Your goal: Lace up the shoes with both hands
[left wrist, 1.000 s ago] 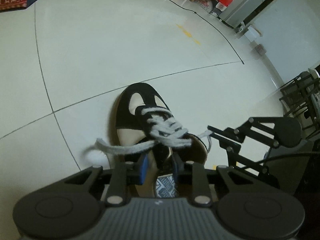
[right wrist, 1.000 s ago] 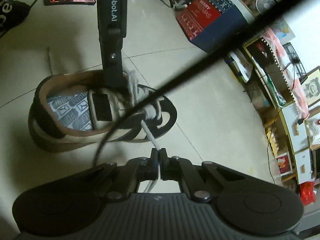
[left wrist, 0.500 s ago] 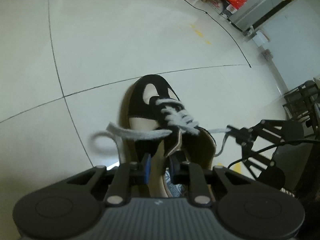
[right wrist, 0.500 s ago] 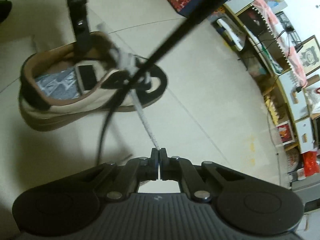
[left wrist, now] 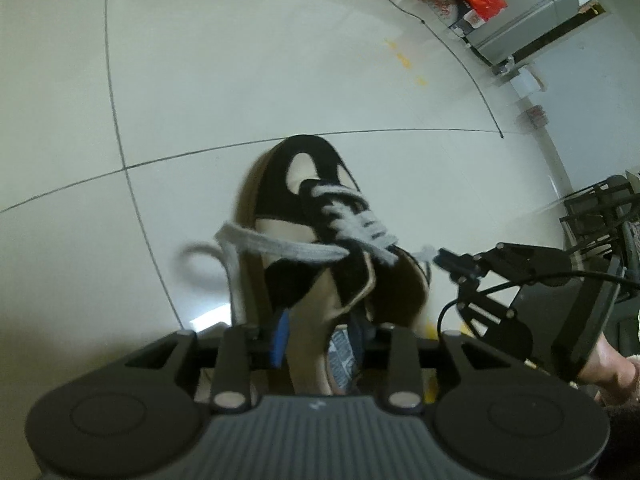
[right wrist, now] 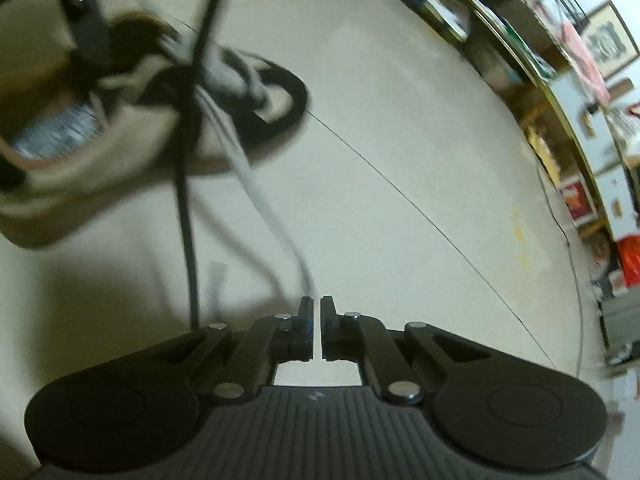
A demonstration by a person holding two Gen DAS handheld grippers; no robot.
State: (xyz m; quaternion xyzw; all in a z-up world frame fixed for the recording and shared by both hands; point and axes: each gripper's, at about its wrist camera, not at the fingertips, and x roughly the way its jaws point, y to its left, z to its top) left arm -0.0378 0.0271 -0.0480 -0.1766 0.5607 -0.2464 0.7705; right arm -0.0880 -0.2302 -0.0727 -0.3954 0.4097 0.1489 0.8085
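At frame centre, my left gripper point(left wrist: 316, 338) clamps the shoe point(left wrist: 320, 232) collar to steady it; my right gripper point(right wrist: 316, 322), nearly closed, pinches the lace point(right wrist: 256, 196) taut.

Home: tiled floor point(left wrist: 240, 60), fridge point(left wrist: 536, 20), cluttered shelves point(right wrist: 560, 92), framed picture point(right wrist: 610, 42).

Shoe point(left wrist: 316, 216) matt suede; lace point(left wrist: 280, 246) woven cloth; floor point(left wrist: 240, 80) glossy tile
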